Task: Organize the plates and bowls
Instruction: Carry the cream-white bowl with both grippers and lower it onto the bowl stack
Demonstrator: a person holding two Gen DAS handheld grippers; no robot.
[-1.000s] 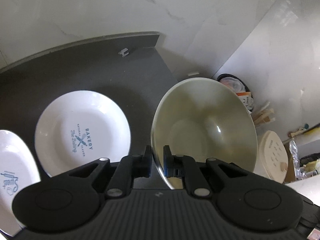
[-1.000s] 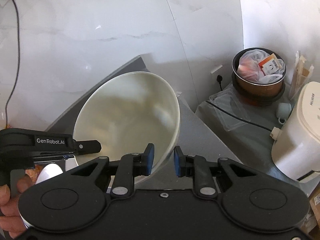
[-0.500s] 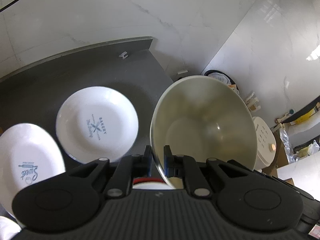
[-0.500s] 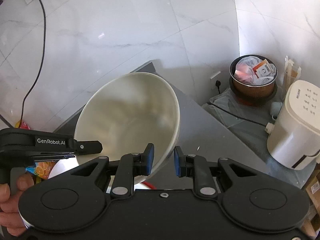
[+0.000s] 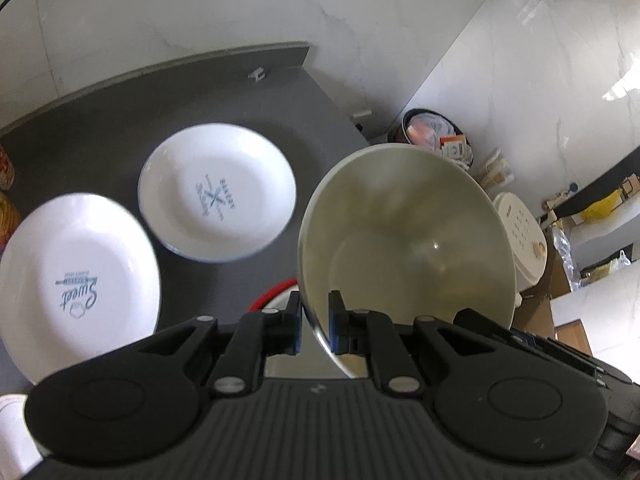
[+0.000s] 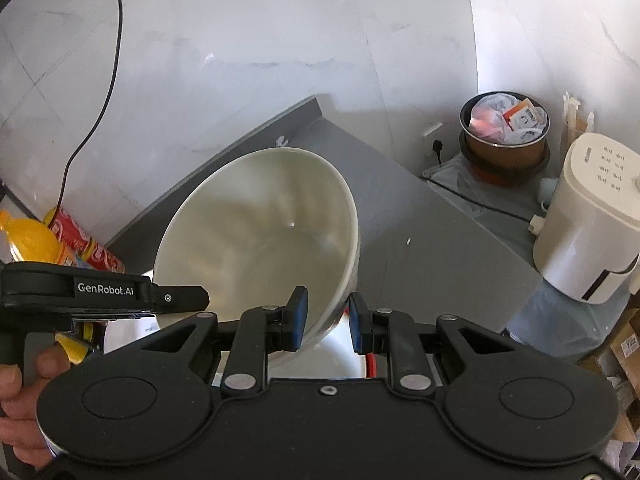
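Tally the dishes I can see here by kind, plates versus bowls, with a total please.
Plates: 2, the Bakery plate and the Sweet plate, both flat on the dark counter.
Bowls: 2, the cream bowl gripped at its rim by the left hand-held gripper, and a red-rimmed bowl partly hidden beneath it.
Total: 4 dishes.

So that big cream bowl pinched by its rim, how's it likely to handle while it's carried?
The cream bowl looks glazed and glossy, so its rim may slip between the left gripper pads. Held at one edge and tilted, its deep body probably levers against the grip. It looks rigid ceramic, likely to chip if it drops onto the grey counter.
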